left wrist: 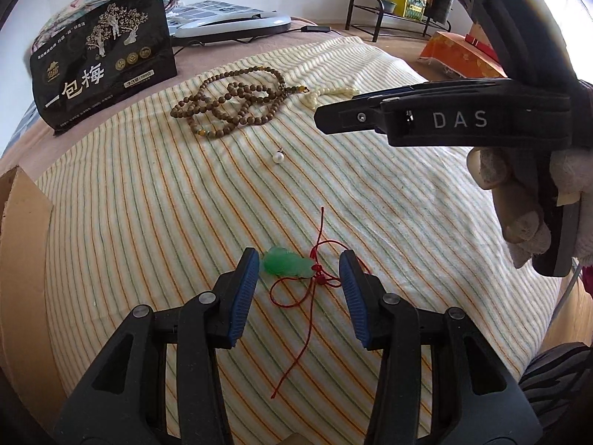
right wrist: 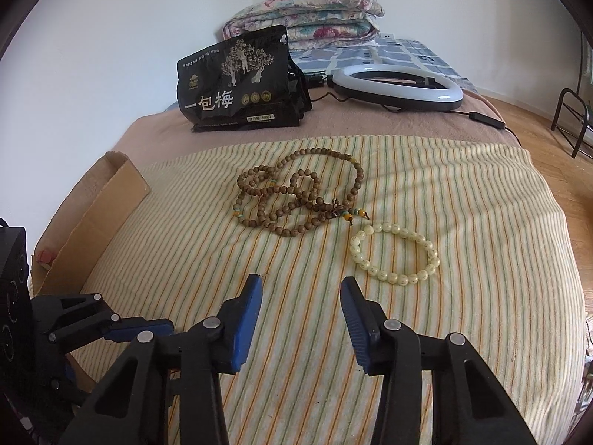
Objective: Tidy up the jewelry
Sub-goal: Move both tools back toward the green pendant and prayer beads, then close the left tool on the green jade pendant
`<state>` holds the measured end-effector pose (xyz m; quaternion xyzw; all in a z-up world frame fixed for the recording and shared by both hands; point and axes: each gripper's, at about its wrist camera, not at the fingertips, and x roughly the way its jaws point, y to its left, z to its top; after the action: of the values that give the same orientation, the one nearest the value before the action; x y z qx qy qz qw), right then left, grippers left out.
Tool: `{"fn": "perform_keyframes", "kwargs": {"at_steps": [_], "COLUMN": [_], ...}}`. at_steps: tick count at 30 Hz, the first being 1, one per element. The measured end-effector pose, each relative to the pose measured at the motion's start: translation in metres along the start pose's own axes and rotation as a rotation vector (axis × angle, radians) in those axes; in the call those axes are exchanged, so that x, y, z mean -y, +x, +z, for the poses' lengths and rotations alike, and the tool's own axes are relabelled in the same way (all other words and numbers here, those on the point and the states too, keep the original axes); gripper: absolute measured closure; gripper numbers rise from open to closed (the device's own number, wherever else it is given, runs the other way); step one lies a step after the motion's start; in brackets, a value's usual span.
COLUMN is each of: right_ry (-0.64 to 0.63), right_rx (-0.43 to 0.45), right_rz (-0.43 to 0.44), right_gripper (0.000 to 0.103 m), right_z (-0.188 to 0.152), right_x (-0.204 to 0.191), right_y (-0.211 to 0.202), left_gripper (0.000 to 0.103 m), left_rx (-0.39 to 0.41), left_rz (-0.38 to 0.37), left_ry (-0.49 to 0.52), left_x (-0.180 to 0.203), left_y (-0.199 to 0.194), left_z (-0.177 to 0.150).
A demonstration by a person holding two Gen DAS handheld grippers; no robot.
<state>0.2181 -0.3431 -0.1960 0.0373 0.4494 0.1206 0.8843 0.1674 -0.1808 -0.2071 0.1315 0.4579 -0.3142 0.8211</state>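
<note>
A green jade pendant on a red cord lies on the striped cloth between the open fingers of my left gripper, which is empty. A small pearl pendant lies further off. A long brown bead string is coiled at the far side, with a white bead bracelet beside it. My right gripper is open and empty, hovering short of the beads; it also shows from the side in the left wrist view.
A black snack bag stands behind the cloth, with a ring light and folded quilts beyond. An open cardboard box sits at the left edge. The striped cloth covers the bed.
</note>
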Motion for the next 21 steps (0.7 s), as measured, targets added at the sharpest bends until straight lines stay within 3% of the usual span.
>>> {"fn": "perform_keyframes", "kwargs": {"at_steps": [4,14,17,21], "right_ry": [-0.007,-0.094,-0.109,-0.133], "right_rx": [-0.011,-0.045,-0.052,-0.058], "right_rz": [0.025,0.032,0.017,-0.008], "right_gripper": [0.060,0.061,0.064,0.076], "right_z": [0.001,0.001,0.001,0.002], "right_x": [-0.004,-0.031,-0.035,-0.039], "right_y": [0.009,0.036,0.043,0.047], "left_gripper": [0.069,0.070,0.071,0.071], "left_rx": [0.002,0.014,0.015,0.018], "left_rz": [0.050,0.092,0.095,0.097], "left_ry": [-0.006,-0.018,-0.034,-0.042], "left_x": [-0.003,-0.015,-0.022,-0.026], "left_y": [0.006,0.004,0.002,0.000], "left_z": [-0.002,-0.005,-0.008,-0.010]}}
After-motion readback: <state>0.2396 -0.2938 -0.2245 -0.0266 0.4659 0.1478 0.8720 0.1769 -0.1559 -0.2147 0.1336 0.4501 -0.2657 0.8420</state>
